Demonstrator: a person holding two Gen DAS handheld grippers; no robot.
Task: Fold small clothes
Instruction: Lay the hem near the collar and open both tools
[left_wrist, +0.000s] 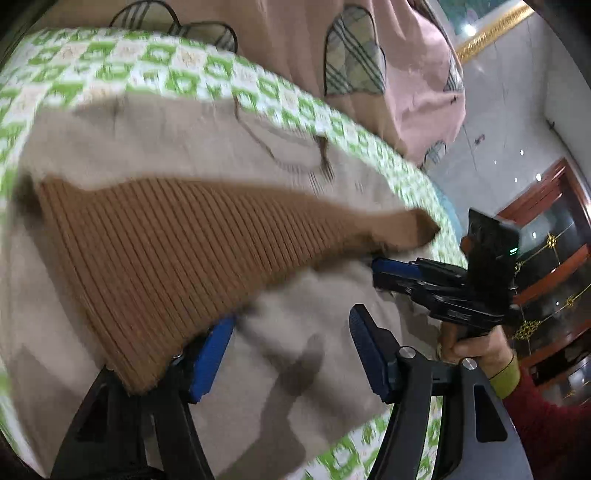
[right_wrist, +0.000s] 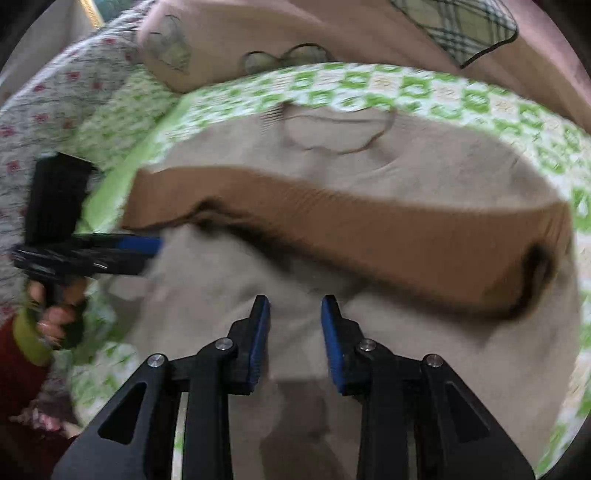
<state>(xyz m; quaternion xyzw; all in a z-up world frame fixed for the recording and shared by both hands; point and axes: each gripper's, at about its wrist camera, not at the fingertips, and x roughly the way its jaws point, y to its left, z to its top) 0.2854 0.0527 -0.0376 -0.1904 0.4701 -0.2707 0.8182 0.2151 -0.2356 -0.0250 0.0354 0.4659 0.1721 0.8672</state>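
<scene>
A small beige sweater (left_wrist: 147, 147) (right_wrist: 406, 162) lies spread on a green-and-white patterned cover, with its brown ribbed hem band (left_wrist: 166, 251) (right_wrist: 369, 236) folded back across it. My left gripper (left_wrist: 291, 328) is open over the beige knit; the corner of the ribbed band lies against the outside of its left finger (left_wrist: 210, 354), and nothing sits between the pads. My right gripper (right_wrist: 295, 302) hovers open just short of the brown band, with only bare beige cloth under the gap. Each gripper also shows side-on in the other's view: the right gripper (left_wrist: 388, 273), the left gripper (right_wrist: 147, 245).
The green-and-white cover (left_wrist: 147, 62) (right_wrist: 480, 96) reaches to the bed's edge. A pink garment with plaid patches (left_wrist: 417, 74) (right_wrist: 332, 33) lies behind the sweater. Grey floral bedding (right_wrist: 44, 103) is on the left. A wooden cabinet (left_wrist: 546, 236) stands beyond the bed. A hand (left_wrist: 476, 350) in a red sleeve holds the right gripper.
</scene>
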